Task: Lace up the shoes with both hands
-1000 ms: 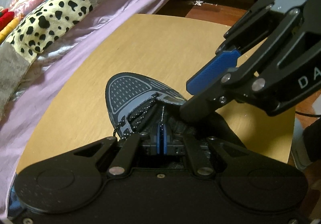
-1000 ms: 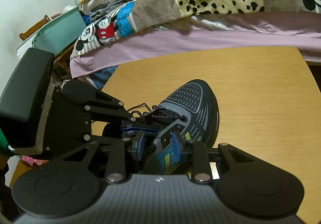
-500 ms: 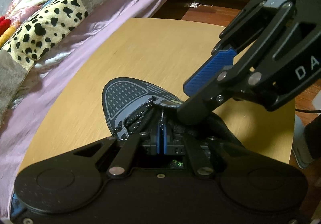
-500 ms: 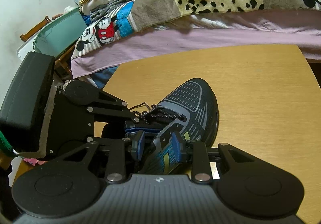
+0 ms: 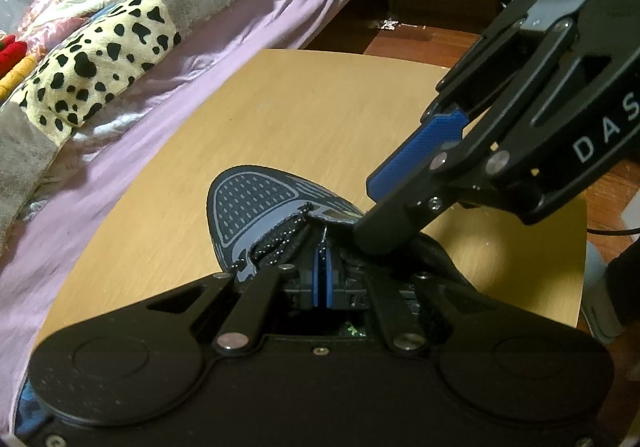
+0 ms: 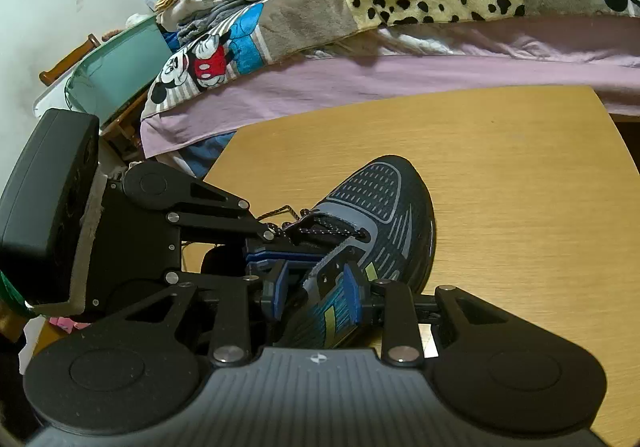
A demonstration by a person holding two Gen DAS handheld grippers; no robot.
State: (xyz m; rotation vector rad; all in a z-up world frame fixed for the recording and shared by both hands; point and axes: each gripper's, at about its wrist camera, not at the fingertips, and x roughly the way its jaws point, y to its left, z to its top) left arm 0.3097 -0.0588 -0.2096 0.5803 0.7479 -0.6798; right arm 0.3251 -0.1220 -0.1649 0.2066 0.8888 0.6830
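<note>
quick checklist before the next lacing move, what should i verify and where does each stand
1. Shoe sits flat on the wooden table: ok.
2. Right hand-held gripper has the shoe's side wall between its blue pads, steadying it: ok.
3. Left hand-held gripper is shut over the tongue area: ok.
4. The shoelace is actually pinched in the left one: cannot tell, only a thin strand shows at the tips.
5. Lace threaded through the front eyelets, with a loose loop off to the side: ok.
6. The two hand-held grippers have room to work apart: not ok, they crowd together over the shoe opening.
</note>
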